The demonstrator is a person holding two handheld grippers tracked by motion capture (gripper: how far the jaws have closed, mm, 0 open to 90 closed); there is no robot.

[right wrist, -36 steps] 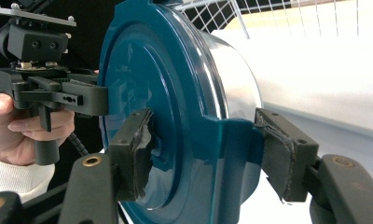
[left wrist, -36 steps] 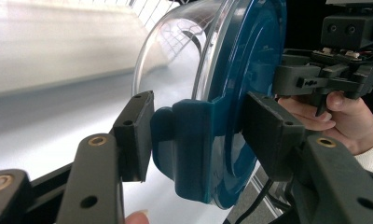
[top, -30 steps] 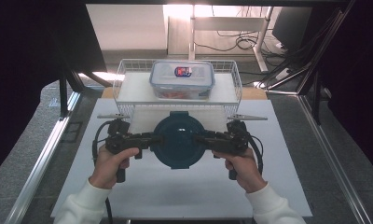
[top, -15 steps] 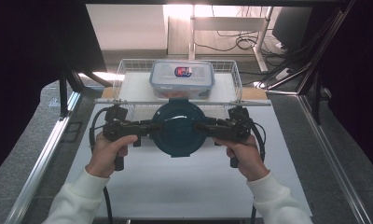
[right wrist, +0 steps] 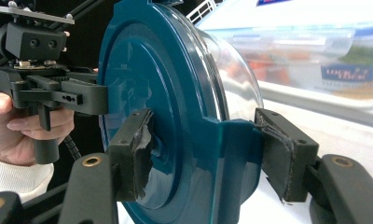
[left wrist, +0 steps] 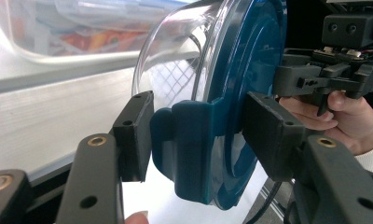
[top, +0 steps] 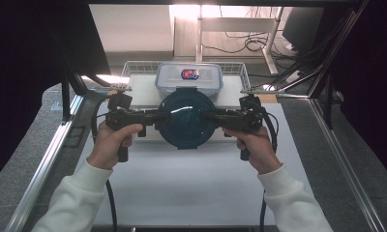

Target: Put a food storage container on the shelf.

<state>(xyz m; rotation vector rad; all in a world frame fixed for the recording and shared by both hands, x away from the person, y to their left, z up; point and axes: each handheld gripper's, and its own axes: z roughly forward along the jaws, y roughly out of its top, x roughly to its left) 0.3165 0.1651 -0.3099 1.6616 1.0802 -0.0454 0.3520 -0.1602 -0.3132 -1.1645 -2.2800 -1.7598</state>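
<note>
With both grippers' fingers (left wrist: 133,135) clamping the round container (top: 186,118) by its lid latches beside the wire basket (top: 128,67), a latch may pop and drop it.

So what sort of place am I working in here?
Probably a lab or test bench, not a kitchen: a white table framed by metal rails, black curtains at the sides, and loose cables on the floor behind the wire basket.
</note>
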